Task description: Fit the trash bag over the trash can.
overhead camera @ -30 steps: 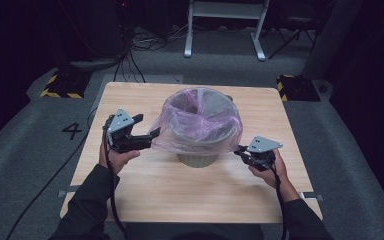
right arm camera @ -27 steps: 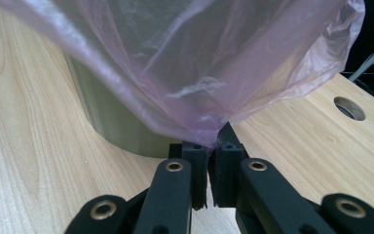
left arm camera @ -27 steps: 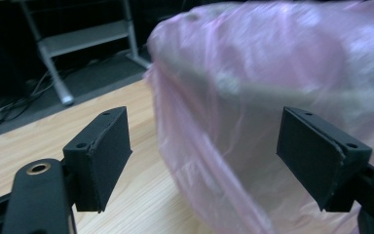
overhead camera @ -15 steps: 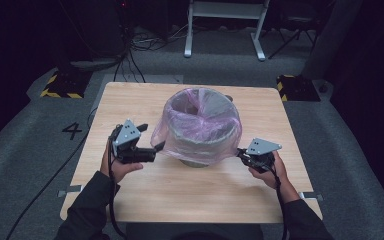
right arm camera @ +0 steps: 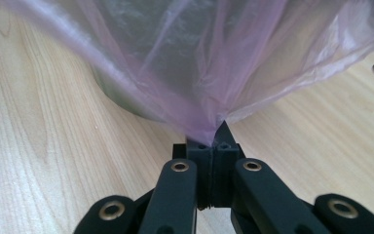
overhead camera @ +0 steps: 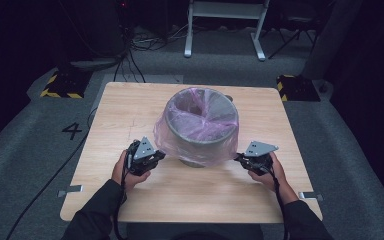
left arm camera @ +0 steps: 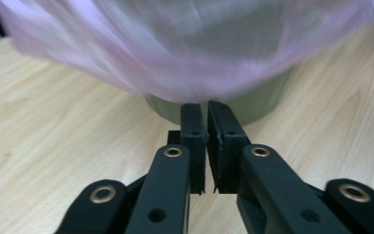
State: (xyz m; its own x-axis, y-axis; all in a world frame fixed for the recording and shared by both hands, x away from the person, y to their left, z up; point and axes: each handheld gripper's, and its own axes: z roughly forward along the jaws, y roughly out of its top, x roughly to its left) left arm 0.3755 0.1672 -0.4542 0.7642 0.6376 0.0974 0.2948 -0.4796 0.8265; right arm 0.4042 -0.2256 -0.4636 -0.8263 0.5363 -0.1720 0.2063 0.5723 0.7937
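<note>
Pink bin liner (overhead camera: 180, 140) draped over grey bin (overhead camera: 200, 150): right gripper (right arm camera: 213, 139) pinching hem to tension it, left gripper (left arm camera: 205, 113) just clamped at hem.

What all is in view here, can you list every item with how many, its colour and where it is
bin: one, grey, upright on the middle of the table
bag: one, thin pink see-through plastic, lining the bin and folded down over its rim and sides
table: one, light wood, centre of the high view
yellow-and-black striped blocks: two, on the grey floor past the table's far corners
white frame: one, on the floor behind the table
cables: several, black, on the floor at far left
left gripper: one, black, jaws nearly together at the bag's lower edge
right gripper: one, black, shut on the bag's edge
</note>
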